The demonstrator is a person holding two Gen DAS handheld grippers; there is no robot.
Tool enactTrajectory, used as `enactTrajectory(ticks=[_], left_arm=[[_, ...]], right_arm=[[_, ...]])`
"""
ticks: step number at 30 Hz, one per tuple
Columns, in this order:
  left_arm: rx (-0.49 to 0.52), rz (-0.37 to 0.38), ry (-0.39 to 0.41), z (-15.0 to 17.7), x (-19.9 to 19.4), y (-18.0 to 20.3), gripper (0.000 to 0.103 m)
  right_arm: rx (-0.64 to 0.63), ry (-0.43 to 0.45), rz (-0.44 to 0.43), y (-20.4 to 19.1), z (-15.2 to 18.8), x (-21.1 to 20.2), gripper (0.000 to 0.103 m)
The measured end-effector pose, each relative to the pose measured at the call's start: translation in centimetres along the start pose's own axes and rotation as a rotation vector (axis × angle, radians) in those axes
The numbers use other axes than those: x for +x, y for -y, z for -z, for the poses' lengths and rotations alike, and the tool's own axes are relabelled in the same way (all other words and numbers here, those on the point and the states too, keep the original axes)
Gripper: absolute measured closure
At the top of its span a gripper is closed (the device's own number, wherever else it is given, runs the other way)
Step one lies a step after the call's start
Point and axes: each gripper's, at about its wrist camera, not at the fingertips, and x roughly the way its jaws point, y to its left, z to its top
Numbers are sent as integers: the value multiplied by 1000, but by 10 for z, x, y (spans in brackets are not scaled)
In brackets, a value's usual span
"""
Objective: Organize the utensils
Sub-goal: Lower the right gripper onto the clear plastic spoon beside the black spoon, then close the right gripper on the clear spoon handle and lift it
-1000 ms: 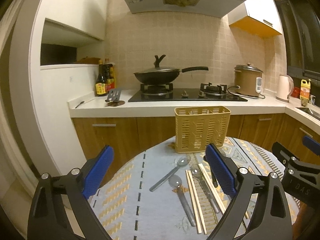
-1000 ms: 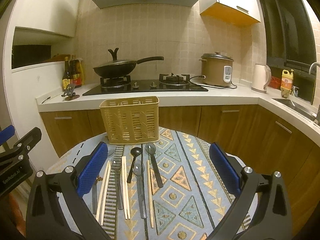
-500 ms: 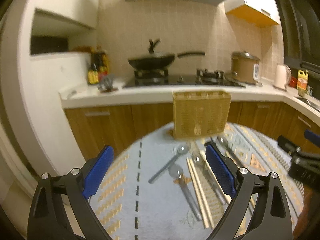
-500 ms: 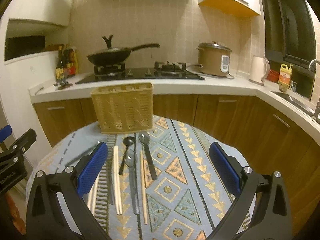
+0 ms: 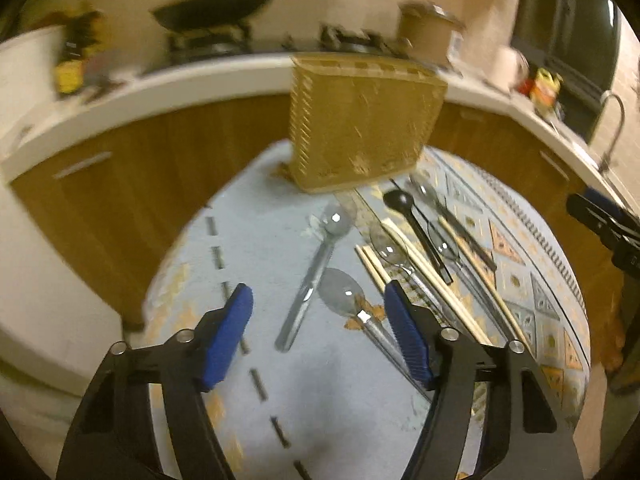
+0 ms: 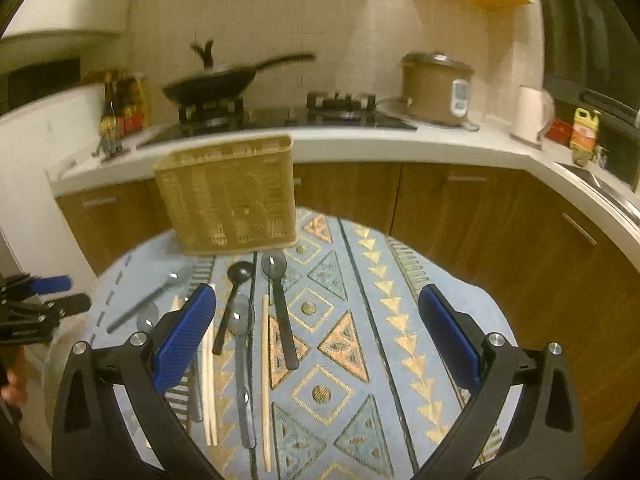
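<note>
Right wrist: yellow basket [image 6: 228,196] interior hidden; left claw [image 5: 320,332], right claw [image 6: 318,334] both agape, holding nothing

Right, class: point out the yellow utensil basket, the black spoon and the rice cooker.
yellow utensil basket [image 6: 228,196], right wrist view, middle of its front wall.
black spoon [image 6: 240,271], right wrist view, on its bowl.
rice cooker [image 6: 432,86], right wrist view, on its brown body.
</note>
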Motion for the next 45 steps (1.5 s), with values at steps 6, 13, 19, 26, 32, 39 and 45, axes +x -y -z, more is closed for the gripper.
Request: enactTrajectory(ticks=[6, 13, 19, 26, 32, 39, 45], left_arm=[[55, 106, -142, -29, 52, -4, 50], [102, 94, -248, -50, 100, -3, 56], [114, 72, -273, -62, 124, -2, 56], [163, 32, -272, -74, 138, 11, 56], [183, -2, -263, -79, 143, 22, 56], [194, -34, -250, -82, 148, 33, 56], [190, -49, -243, -86, 154, 45, 57]], right_arm=[[-61, -216, -92, -9, -22, 69, 33], [-47, -415, -195, -9, -37, 154, 43], [-115, -468, -181, -28, -39, 188, 48], [-184, -486, -151, -44, -38, 213, 61], [-190, -496, -150, -46, -44, 225, 61], [-212, -491, -138, -51, -44, 221, 62], [-226, -484, -145, -64, -40, 219, 74]])
